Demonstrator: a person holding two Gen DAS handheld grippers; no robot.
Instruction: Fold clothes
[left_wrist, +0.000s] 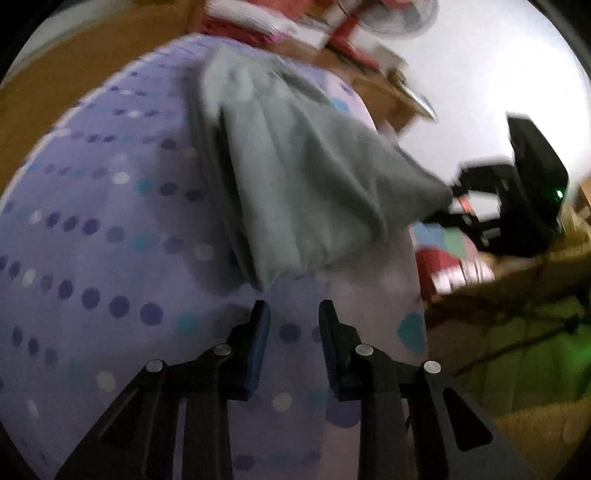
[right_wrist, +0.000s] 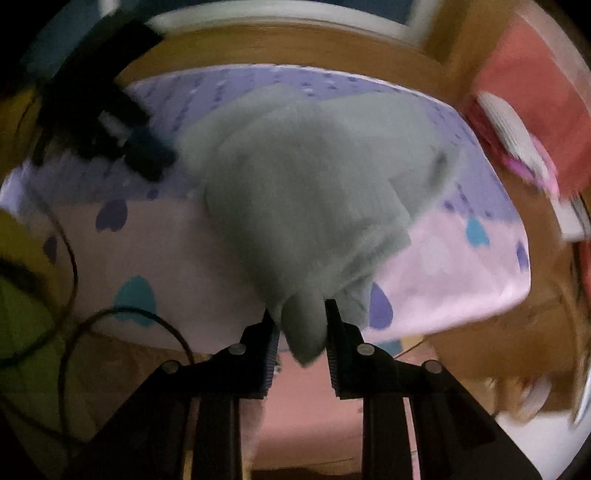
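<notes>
A grey-green garment (left_wrist: 303, 177) lies bunched on a bed with a purple dotted sheet (left_wrist: 92, 258). One corner is pulled taut to the right, where my right gripper (left_wrist: 452, 195) holds it above the bed's edge. In the right wrist view a fold of the garment (right_wrist: 303, 192) hangs between the fingers of my right gripper (right_wrist: 299, 321), which is shut on it. My left gripper (left_wrist: 294, 314) hovers open over the sheet just short of the garment's near hem, with nothing between its fingers. The left gripper (right_wrist: 151, 158) also shows as a dark blur at the garment's left side. Both views are motion-blurred.
A wooden bed frame (right_wrist: 280, 44) runs round the sheet (right_wrist: 177, 251). Red and pink items (left_wrist: 236, 22) and a fan (left_wrist: 399, 18) stand beyond the bed. Pink-red things (right_wrist: 535, 92) sit at the right. Black cables (right_wrist: 70, 332) and green material (left_wrist: 535, 350) lie below the bed edge.
</notes>
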